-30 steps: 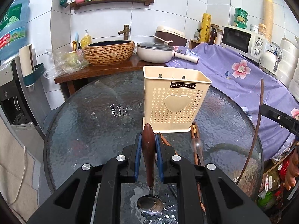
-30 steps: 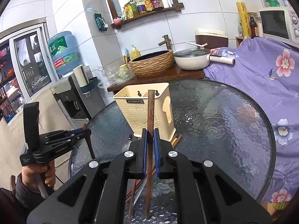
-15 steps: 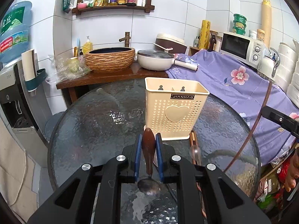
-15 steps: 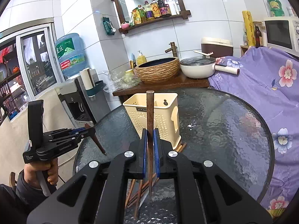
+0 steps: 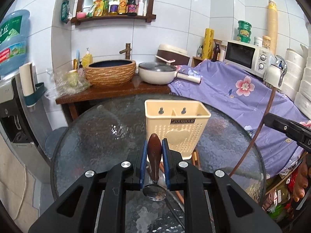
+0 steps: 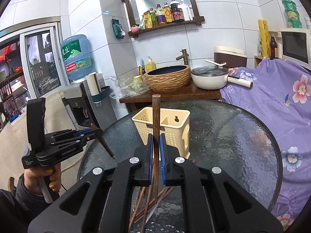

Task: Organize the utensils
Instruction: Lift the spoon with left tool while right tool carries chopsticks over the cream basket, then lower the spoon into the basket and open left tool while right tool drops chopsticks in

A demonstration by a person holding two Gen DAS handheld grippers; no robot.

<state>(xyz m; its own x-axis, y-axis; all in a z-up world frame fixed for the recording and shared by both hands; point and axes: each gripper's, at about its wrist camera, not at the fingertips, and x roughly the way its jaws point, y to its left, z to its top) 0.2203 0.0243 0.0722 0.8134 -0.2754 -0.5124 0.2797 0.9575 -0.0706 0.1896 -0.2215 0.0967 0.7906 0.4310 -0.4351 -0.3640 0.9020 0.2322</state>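
A cream perforated utensil holder (image 5: pixel 177 128) (image 6: pixel 163 128) with two compartments stands upright on the round glass table (image 5: pixel 97 136) (image 6: pixel 233 136). My left gripper (image 5: pixel 154 145) is shut on the brown wooden handle of a spoon (image 5: pixel 154 155). The spoon's metal bowl hangs below the fingers, above the glass and in front of the holder. My right gripper (image 6: pixel 155 139) is shut on a single brown chopstick (image 6: pixel 156 116), held upright just before the holder. Several loose chopsticks (image 6: pixel 143 200) lie on the glass under it. Each gripper also shows at the edge of the other's view.
Behind the table a wooden counter (image 5: pixel 116 92) carries a woven basin and a white lidded pan (image 5: pixel 157 74). A purple flowered cloth (image 5: pixel 233 97) covers the right side, under a microwave. A water dispenser (image 6: pixel 77 97) stands at the left. A hand (image 6: pixel 48 178) grips the left tool.
Both grippers have risen with the spoon and the chopstick still held. The holder now sits lower in both views and more of its inside shows.
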